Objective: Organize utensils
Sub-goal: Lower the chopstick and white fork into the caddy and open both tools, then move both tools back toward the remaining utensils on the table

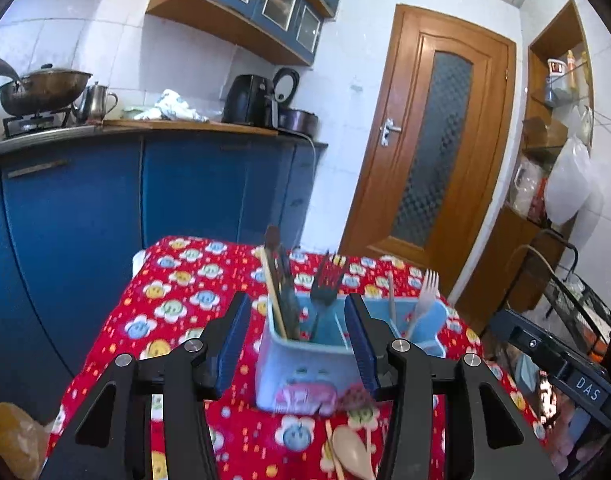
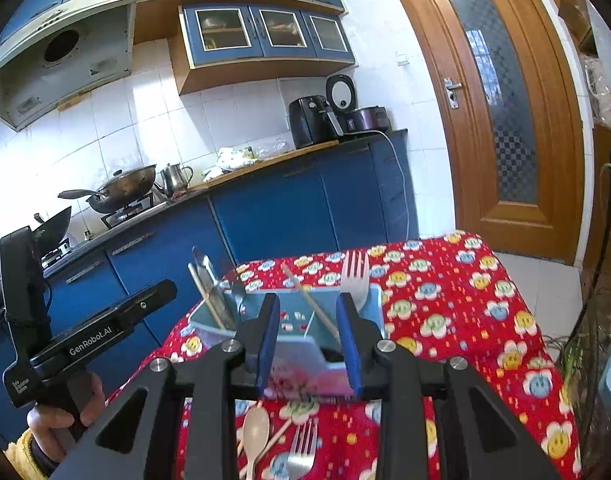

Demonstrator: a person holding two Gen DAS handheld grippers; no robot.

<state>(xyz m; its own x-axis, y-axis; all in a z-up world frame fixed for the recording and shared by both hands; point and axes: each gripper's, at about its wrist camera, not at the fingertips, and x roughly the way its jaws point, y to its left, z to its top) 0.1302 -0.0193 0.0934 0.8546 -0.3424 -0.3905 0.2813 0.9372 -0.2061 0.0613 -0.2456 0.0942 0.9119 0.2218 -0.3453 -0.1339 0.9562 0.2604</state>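
Observation:
A light blue utensil holder point(image 1: 305, 376) stands on the red flowered tablecloth point(image 1: 177, 304). It holds wooden chopsticks point(image 1: 275, 300), a dark fork point(image 1: 325, 284) and a white plastic fork point(image 1: 425, 296). My left gripper point(image 1: 296, 300) is open just in front of the holder, with nothing between its blue pads. In the right wrist view the holder point(image 2: 297, 320) lies beyond my right gripper point(image 2: 308, 300), which is open. A chopstick point(image 2: 301, 288) leans in the holder behind that gap. A beige spoon point(image 2: 255, 428), a metal fork point(image 2: 301, 452) and a loose chopstick point(image 2: 281, 432) lie on the cloth below.
Blue base cabinets point(image 1: 85, 220) and a counter with a wok point(image 1: 41, 88) run along the left. A wooden door point(image 1: 437, 140) stands behind the table. A wire rack point(image 1: 577, 300) is at the right. A hand holds the left gripper's body point(image 2: 97, 332).

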